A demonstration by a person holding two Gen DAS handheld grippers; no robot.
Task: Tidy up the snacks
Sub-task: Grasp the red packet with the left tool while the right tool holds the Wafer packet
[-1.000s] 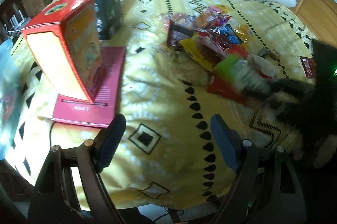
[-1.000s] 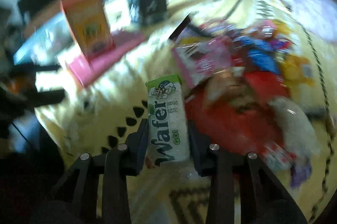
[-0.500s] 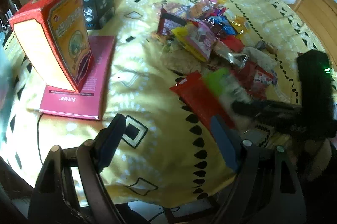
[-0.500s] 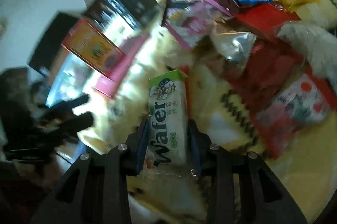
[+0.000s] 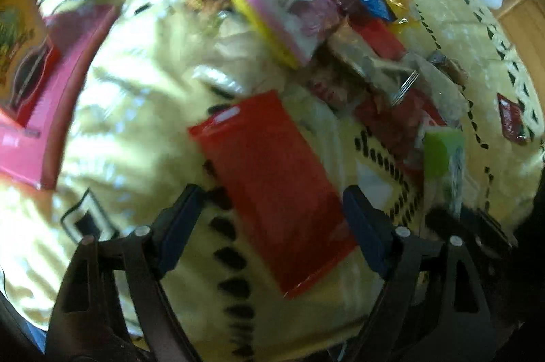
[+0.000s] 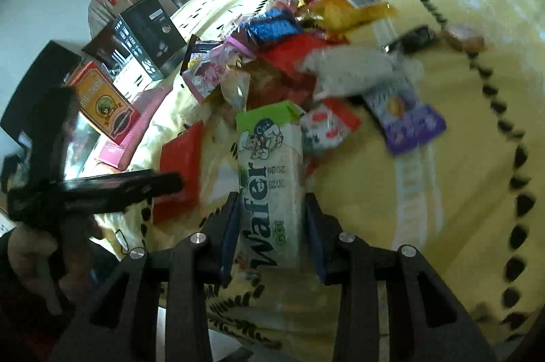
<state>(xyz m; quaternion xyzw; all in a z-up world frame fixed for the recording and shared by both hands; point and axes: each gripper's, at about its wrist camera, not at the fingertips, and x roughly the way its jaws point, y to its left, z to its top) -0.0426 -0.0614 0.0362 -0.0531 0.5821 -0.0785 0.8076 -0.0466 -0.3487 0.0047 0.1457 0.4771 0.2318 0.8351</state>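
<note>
Left wrist view shows a bed covered by a yellow patterned bedspread point(image 5: 136, 82), with a loose heap of bright plastic snack packets point(image 5: 306, 7) spread across its middle and far side. Nearest of these is a flat, glossy red rectangular snack pouch point(image 5: 272, 184), lying on the bedspread apart from the heap's centre. Its long axis runs diagonally, from upper left down to lower right, so its lower right end reaches down between the two fingers of the left gripper point(image 5: 270, 227). Those fingers are spread wide and opening further; the pouch lies under the gap between them, and neither pad appears to press on it. Judged from this, the left hand is the nearer one to the red pouch, and the fingers would need to turn to cross its narrow width rather than its length.

Right wrist view shows the right gripper point(image 6: 270, 230) pinching a white and green rectangular wafer packet point(image 6: 270, 178) by its two long sides, fingers drawn close on it. The packet points straight ahead along the fingers, its green end farthest away, raised above the bedspread near the heap's near edge. To its left lies the same red pouch, with the dark left gripper reaching over it. A red and gold upright carton point(image 6: 102, 104) stands farther left.
</note>
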